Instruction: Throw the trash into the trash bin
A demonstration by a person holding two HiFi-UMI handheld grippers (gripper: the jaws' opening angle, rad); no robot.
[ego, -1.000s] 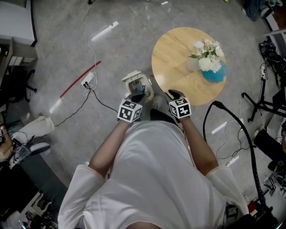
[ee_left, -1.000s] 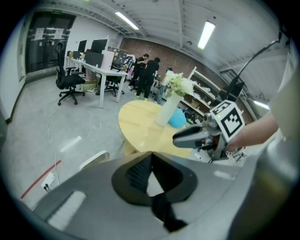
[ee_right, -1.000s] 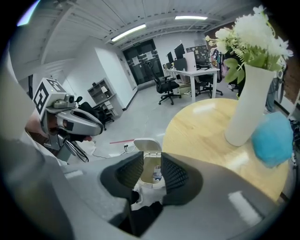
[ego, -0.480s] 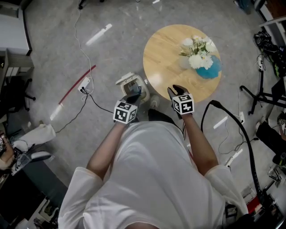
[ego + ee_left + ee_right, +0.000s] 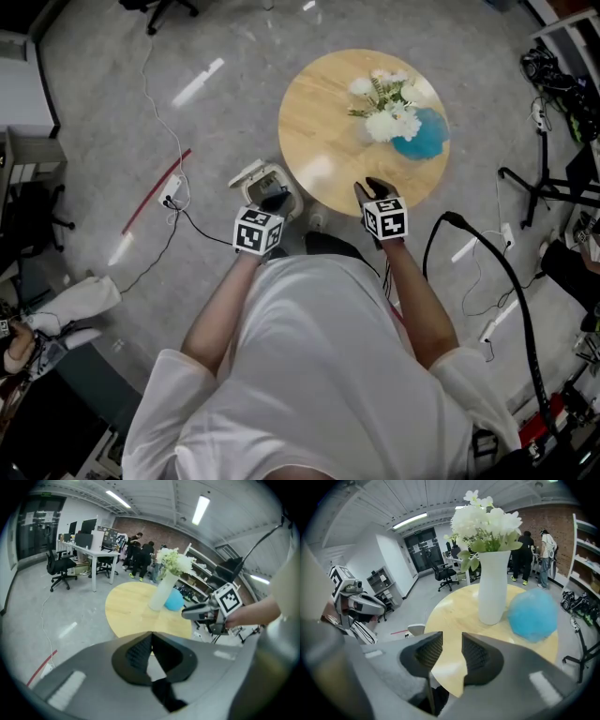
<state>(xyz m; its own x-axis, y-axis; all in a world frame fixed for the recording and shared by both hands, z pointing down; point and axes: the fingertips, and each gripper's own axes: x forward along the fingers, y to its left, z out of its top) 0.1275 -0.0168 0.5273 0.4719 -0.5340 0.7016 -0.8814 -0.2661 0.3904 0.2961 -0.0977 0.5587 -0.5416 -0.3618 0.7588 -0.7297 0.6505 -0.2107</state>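
My left gripper (image 5: 151, 641) was pinched shut on nothing. My right gripper (image 5: 452, 645) was open and empty. The blue ball (image 5: 533, 614), likely the trash, sat on the table (image 5: 454, 611) at one o'clock, beside the vase (image 5: 493, 592). It looked soft and light, so I'd pinch its middle.

the round wooden table (image 5: 319, 122) bears a white flower vase (image 5: 493, 590) with a blue ball (image 5: 425, 137) just beside it.

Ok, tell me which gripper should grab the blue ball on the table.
Right. The right gripper sits over the table edge, jaws apart and empty, facing the blue ball. The left gripper is shut, by the trash bin.
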